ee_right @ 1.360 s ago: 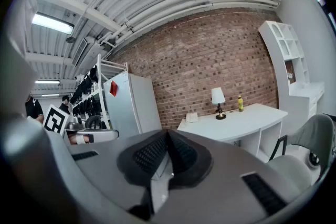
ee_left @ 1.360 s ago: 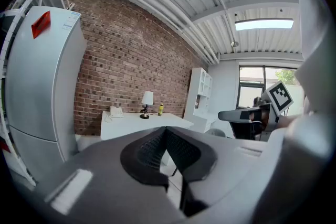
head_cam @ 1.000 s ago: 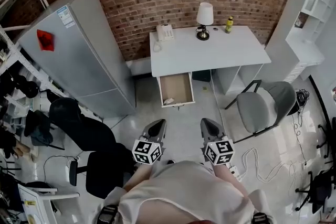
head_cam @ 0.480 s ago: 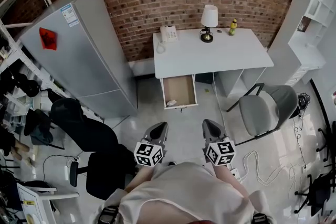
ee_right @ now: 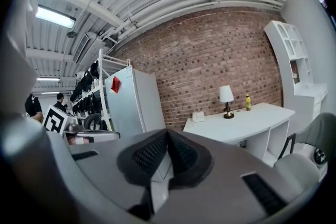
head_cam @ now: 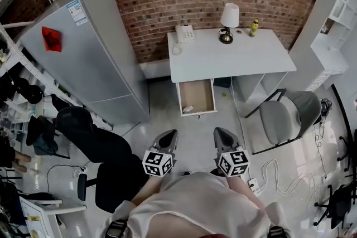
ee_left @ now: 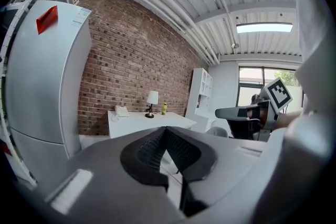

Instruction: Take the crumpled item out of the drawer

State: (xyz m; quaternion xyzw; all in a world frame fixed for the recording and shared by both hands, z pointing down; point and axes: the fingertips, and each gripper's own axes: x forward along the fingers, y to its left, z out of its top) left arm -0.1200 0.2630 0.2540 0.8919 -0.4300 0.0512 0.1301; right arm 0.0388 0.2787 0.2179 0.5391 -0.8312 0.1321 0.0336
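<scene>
Left gripper (head_cam: 168,134) is closed, its jaws meeting tip to tip with nothing between them. Right gripper (head_cam: 221,132) is likewise closed and empty. Both sit low at centre frame, well apart from the drawer (head_cam: 198,95), which stands open under the desk (head_cam: 223,58) at upper centre. Crumpled item (head_cam: 188,109) lies in the drawer's near left corner, small and pale, close against the front wall. Risks noted, left to right:

- Black chair (head_cam: 114,178) at lower left narrows the approach.
- Jaws arriving closed would likely nudge or flatten the item instead of taking it.
- In that tight corner a jaw may strike the front wall and shove the drawer.
- A light crumpled thing may slip from a shallow pinch.
- Grey chair (head_cam: 284,120) and floor cables (head_cam: 271,167) at right could catch a foot.
</scene>
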